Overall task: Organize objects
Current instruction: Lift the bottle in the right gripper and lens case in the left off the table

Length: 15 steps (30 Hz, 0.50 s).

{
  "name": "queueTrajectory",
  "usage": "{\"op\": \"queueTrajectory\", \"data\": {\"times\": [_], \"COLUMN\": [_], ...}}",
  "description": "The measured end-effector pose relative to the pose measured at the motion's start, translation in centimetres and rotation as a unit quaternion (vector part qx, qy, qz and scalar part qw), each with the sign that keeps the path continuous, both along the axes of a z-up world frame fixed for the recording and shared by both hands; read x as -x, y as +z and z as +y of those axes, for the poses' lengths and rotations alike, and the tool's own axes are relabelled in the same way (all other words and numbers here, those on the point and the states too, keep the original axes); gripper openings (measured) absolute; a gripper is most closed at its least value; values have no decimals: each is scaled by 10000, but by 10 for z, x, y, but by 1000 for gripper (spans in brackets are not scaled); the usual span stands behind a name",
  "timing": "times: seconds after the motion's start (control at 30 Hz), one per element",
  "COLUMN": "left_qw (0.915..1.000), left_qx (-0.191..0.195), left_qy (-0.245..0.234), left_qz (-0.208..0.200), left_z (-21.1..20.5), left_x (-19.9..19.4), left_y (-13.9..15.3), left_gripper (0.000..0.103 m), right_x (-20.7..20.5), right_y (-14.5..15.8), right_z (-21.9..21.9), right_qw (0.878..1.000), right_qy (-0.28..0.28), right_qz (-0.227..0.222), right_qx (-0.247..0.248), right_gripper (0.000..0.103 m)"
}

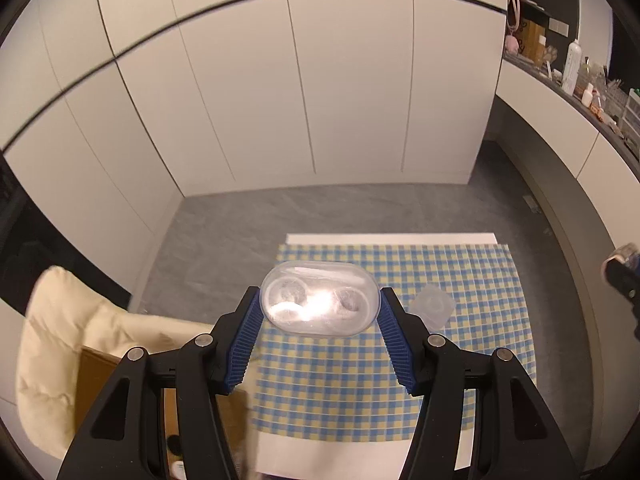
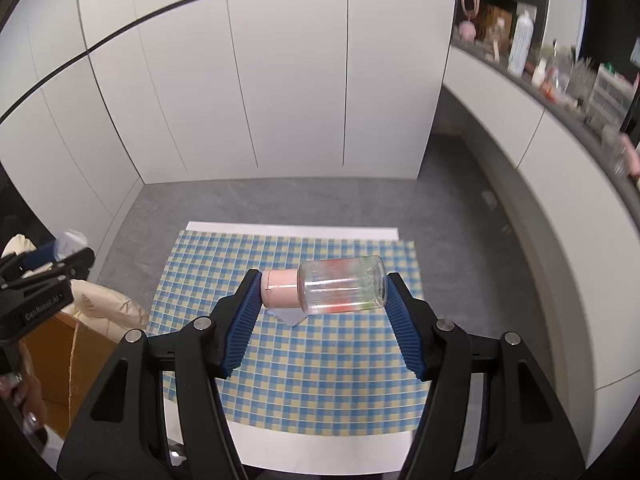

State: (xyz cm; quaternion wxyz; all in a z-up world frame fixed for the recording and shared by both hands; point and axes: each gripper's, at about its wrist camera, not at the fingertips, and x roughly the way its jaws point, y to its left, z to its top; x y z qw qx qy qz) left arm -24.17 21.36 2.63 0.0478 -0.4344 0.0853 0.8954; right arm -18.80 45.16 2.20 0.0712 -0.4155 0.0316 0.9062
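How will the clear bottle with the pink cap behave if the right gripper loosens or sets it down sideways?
The bottle looks round and smooth, so it would probably roll on the checked cloth. The right gripper clamps it end to end, cap to base, so it may pivot or slip. It looks nearly empty, so probably light.

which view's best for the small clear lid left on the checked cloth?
Left wrist: the small clear lid lies in full view right of the jaws. In the right wrist view the held bottle hides most of it; only a pale corner shows below.
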Motion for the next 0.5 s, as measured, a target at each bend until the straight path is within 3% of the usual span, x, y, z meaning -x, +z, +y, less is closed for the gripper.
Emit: {"op": "queueTrajectory", "data": {"times": [0.23, 0.5], "left_qw": [9994, 9987], "left_qx": [-312, -407], "left_qy": [44, -20], "left_qz": [145, 296], "left_z": [-14, -23], "left_x": [-22, -47], "left_y": [52, 84], "left_gripper": [59, 59], "right_x": [-26, -56], "right_y": [57, 99], "right_z": [-7, -33], "right_qw": [9995, 9984], "right_qy": [5, 201], "right_qz": [313, 450], "right_qx": [-1, -260], "right_gripper": [64, 64]}}
